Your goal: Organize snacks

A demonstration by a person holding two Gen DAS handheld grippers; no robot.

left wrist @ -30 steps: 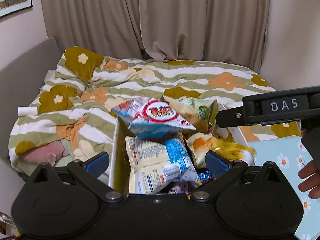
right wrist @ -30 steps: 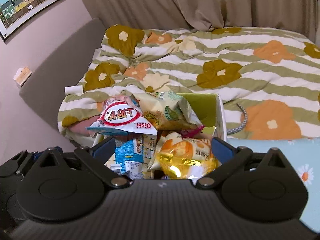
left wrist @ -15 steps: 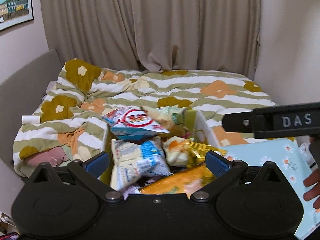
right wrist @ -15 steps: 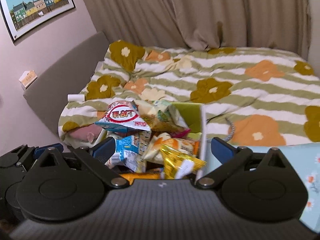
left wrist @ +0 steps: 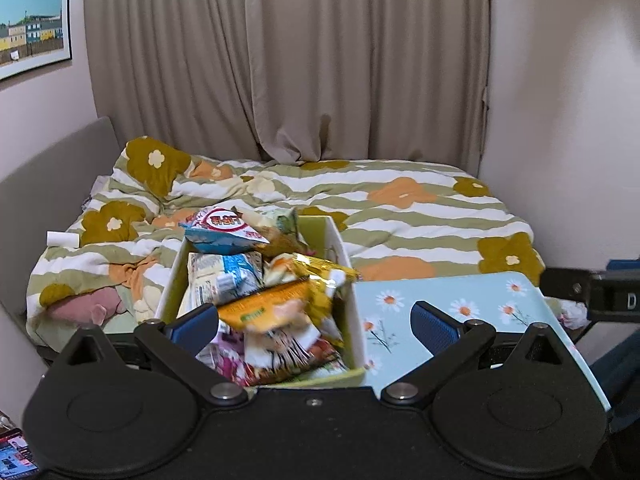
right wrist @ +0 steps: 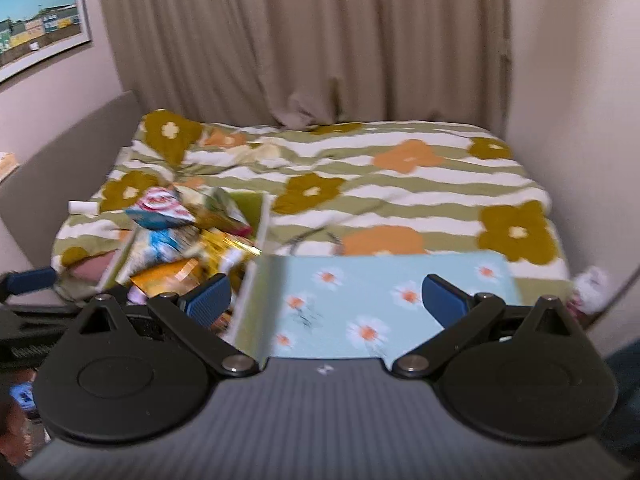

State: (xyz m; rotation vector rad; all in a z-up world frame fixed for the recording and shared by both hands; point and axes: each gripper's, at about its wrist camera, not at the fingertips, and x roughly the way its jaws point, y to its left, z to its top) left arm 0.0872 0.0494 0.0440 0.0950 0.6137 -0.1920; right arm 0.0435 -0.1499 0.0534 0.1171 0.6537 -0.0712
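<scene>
A framed picture [left wrist: 30,26] hung on the wall at far left, above a bed covered by a striped, flowered duvet [left wrist: 400,208]. Left of centre, a white box with a green lining [left wrist: 358,332] stood on the near edge of the bed, heaped with snack bags: a blue-and-red packet [left wrist: 222,230] lay on top at the back, a pale blue-and-white bag [left wrist: 224,280] below it, a crinkled gold packet [left wrist: 320,276] leaning over the right wall, and an orange bag [left wrist: 272,306] nearest the camera. The left gripper [left wrist: 314,322] hovered just in front of the box with its blue pads spread wide, holding nothing. Just beside the box on the right lay a light blue board printed with daisies [left wrist: 460,300]. The right gripper [right wrist: 326,294], its view blurred, hung over that board with its fingers likewise apart and empty. The sensible approach seemed to be taking the loose top bags one at a time, pinching a sealed edge gently rather than the puffed middle, so the pile would not spill over the wall.
</scene>
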